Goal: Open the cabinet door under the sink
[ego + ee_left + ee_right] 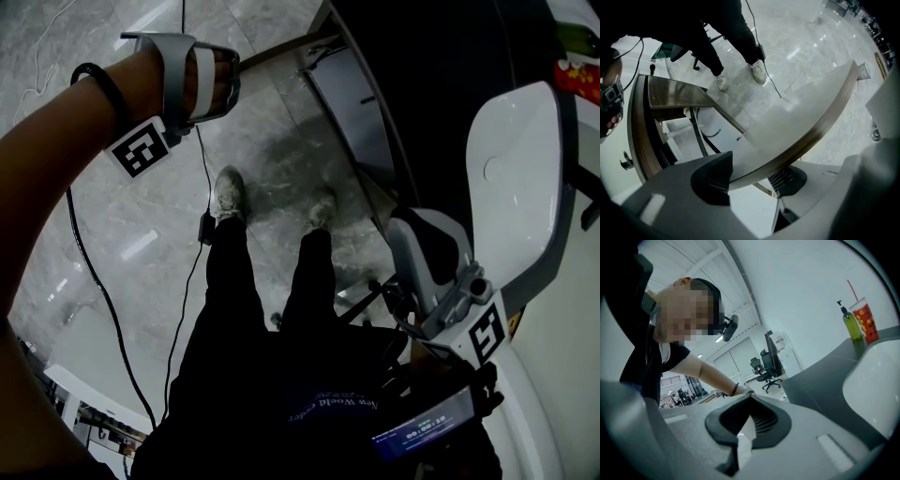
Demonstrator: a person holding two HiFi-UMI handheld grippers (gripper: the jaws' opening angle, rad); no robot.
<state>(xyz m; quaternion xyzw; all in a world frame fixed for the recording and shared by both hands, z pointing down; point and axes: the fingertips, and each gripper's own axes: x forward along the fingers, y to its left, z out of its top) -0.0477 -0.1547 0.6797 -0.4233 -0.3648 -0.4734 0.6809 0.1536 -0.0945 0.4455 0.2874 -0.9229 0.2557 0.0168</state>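
Cabinet door (787,126) stands swung open below the sink (525,178). Your left claw (757,172) is clamped on its free edge. Your right claw (749,397) is together and empty, up by the sink. The door is a stiff hinged panel, likely light, with smooth, slippery faces. Hold the thin edge far from the hinge.

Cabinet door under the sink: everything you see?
The door is a flat panel, pale face with a dark brown edge band. It stands swung open, baring a hose inside the cabinet. Its free edge sits between the pads of the left claw, which seem to press both faces.
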